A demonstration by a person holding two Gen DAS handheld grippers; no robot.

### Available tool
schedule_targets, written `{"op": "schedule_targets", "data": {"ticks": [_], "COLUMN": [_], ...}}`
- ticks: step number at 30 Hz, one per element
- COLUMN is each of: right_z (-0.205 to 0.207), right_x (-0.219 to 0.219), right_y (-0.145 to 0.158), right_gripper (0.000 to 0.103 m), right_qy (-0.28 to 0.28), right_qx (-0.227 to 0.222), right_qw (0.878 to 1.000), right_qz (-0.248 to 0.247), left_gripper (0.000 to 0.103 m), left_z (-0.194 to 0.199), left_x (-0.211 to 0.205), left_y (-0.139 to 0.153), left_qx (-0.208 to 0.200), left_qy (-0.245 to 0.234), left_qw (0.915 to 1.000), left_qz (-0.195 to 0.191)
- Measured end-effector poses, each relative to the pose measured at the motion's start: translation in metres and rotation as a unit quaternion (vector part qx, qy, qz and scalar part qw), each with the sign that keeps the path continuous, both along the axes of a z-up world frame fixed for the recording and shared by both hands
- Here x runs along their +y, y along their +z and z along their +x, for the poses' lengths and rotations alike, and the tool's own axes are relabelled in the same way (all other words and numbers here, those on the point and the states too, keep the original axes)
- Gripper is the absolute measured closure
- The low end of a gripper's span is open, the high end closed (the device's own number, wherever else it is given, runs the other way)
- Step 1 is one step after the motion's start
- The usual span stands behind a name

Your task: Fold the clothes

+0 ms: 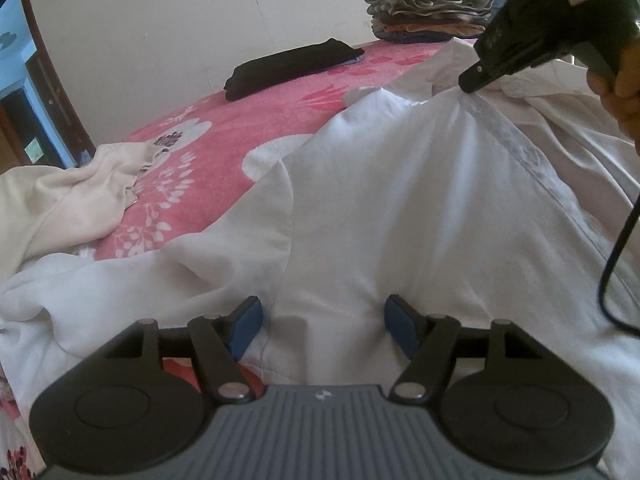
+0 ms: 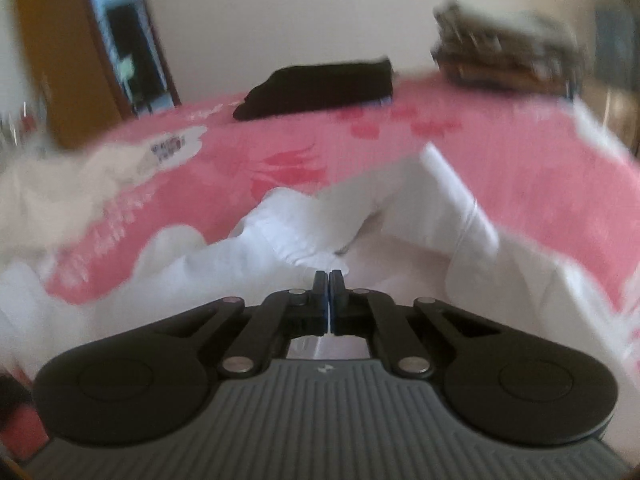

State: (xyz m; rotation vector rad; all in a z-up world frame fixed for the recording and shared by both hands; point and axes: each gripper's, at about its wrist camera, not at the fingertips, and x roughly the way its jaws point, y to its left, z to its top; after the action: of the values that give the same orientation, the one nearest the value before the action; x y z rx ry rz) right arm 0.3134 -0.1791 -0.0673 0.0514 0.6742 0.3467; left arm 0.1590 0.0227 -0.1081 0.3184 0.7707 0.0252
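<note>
The white shirt [image 1: 400, 208] lies spread on the pink bedspread [image 1: 224, 132], its button placket running away from the left gripper [image 1: 322, 326] — jaws wide apart over the near hem — toward the right gripper [image 1: 474, 80], pinched closed on cloth at the collar end.
</note>
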Motion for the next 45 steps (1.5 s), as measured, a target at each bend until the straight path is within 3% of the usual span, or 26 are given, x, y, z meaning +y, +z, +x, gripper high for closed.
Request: {"op": "schedule_targets", "data": {"ticks": [4,6,9,12,14,17,19,22,28,31,38,41,45], "right_z": [-0.004,0.002,0.006,0.003,0.01,0.019,0.03,0.037,0.033,0.011,-0.075,-0.12,-0.185], "right_x": [0.026,0.025,0.002,-0.007,0.002,0.02,0.029,0.021,0.001,-0.019,-0.064,-0.063,-0.049], "right_y": [-0.01,-0.016,-0.005,0.01,0.008,-0.008,-0.028,-0.028,0.002,0.028,0.095,0.102,0.096], "right_gripper": [0.103,0.102,0.101,0.101,0.101,0.101,0.103,0.103,0.1,0.099,0.098,0.098,0.098], "right_qy": [0.025,0.011,-0.038,-0.025,0.015,0.048,0.04,0.023,0.011,0.017,0.071,0.113,0.178], "right_qx": [-0.028,-0.017,-0.014,-0.015,0.015,0.044,0.076,0.081,0.102,0.095,0.072,0.08,0.1], "right_qw": [0.991,0.989,0.994,0.999,1.0,0.998,0.995,0.996,0.992,0.99,0.989,0.986,0.977], "right_qz": [-0.125,-0.147,-0.099,-0.035,-0.011,-0.01,-0.054,-0.017,0.075,0.104,0.111,0.094,0.06], "left_gripper": [0.033,0.033,0.033,0.033,0.033,0.03,0.028,0.028,0.028,0.028,0.028,0.028,0.028], "left_z": [0.0,0.0,-0.001,-0.001,-0.001,-0.002,-0.001,0.001,-0.004,-0.015,-0.062,-0.089,-0.131], "left_x": [-0.001,-0.001,-0.001,-0.002,-0.002,-0.002,-0.001,0.003,0.02,0.028,0.065,0.08,0.08], "left_y": [0.0,0.0,0.0,0.0,-0.001,-0.001,0.0,0.005,0.032,0.052,0.113,0.131,0.116], "left_qx": [-0.001,-0.002,-0.002,-0.003,-0.004,-0.009,-0.008,-0.001,-0.003,-0.011,0.026,0.061,0.149], "left_qy": [-0.002,-0.002,-0.002,-0.003,-0.003,-0.003,0.001,0.001,0.012,0.011,0.034,0.038,0.033], "left_qw": [1.0,1.0,1.0,1.0,1.0,0.9999,1.0,0.9999,0.9987,0.9983,0.995,0.9917,0.9808], "left_qz": [0.003,0.004,0.005,0.006,0.006,0.009,0.004,-0.013,-0.049,-0.057,-0.091,-0.107,-0.122]}}
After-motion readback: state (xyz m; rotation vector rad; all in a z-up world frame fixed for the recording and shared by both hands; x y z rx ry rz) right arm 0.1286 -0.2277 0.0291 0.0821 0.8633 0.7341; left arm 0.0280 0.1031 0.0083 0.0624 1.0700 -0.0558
